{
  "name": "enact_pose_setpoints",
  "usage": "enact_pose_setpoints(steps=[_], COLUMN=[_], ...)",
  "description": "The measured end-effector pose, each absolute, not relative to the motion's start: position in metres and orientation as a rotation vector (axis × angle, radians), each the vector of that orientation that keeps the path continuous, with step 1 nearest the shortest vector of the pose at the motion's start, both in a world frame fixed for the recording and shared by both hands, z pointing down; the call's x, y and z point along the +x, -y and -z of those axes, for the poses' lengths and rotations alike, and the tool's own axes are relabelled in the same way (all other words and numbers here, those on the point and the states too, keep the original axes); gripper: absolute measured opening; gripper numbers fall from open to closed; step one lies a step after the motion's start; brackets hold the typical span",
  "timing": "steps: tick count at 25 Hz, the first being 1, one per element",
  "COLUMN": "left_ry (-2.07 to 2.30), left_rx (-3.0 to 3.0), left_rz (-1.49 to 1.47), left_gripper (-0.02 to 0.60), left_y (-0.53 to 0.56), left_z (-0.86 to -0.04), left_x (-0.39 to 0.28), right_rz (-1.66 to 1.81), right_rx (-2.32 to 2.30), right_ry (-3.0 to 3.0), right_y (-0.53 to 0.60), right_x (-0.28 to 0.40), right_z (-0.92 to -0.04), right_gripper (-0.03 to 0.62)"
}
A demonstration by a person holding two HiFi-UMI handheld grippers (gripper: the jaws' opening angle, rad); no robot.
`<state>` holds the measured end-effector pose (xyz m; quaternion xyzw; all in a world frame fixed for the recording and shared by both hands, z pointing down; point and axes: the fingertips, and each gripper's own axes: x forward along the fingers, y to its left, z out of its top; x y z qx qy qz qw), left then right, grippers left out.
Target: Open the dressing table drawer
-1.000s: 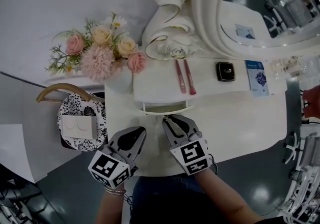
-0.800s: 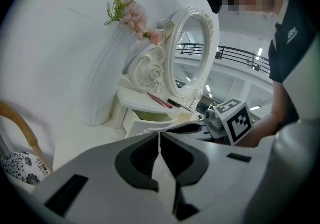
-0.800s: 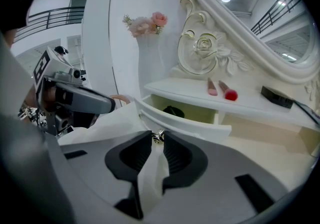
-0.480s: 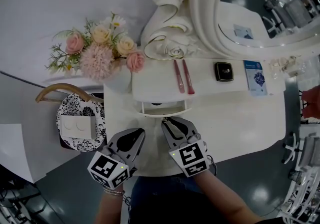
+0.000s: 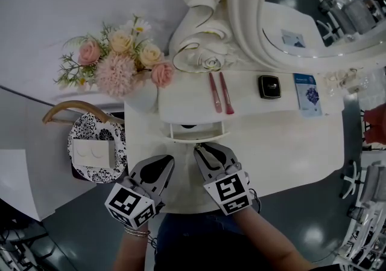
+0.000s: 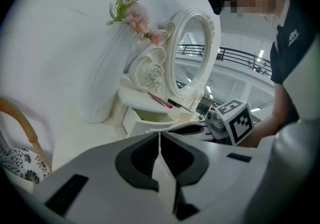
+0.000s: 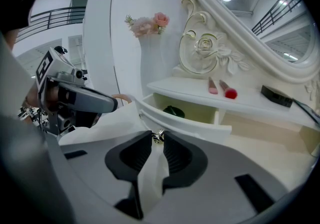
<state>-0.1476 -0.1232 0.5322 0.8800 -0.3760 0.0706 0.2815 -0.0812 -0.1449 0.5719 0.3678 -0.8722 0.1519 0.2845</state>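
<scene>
Right gripper (image 7: 156, 138) was pinched on the small metal drawer knob (image 7: 158, 135), with the drawer (image 7: 186, 124) partly out under the raised shelf (image 7: 200, 88) of the dressing table (image 5: 289, 143). Best done with a straight, level pull toward the person and a firm pinch, since the tiny knob could slip. Left gripper (image 6: 159, 137) sat beside it, fingers together, empty. The knob was hidden in the head view; the dark item (image 7: 173, 112) in the drawer was unclear.

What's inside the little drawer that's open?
One dark, rounded thing shows inside the drawer, whose knob the right gripper pinches. The shelf above and the drawer's front hide the rest.
</scene>
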Motion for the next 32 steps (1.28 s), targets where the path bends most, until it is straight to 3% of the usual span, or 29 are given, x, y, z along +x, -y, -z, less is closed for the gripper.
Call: enact_pose_setpoints(steps=[22, 32], left_ry=[0.982, 1.009], left_rx=[2.361, 2.363], left_rz=[-0.192, -0.193], left_gripper=[0.028, 0.028], left_y=[0.116, 0.117], left_z=[-0.533, -0.526], left_x=[-0.149, -0.143], right_rz=[-0.467, -0.451], right_rx=[1.046, 1.016], right_ry=[2.327, 2.359], right_y=[0.134, 0.127], right_x=[-0.072, -0.063], right_z=[-0.57, -0.558], right_gripper=[0.121, 0.035])
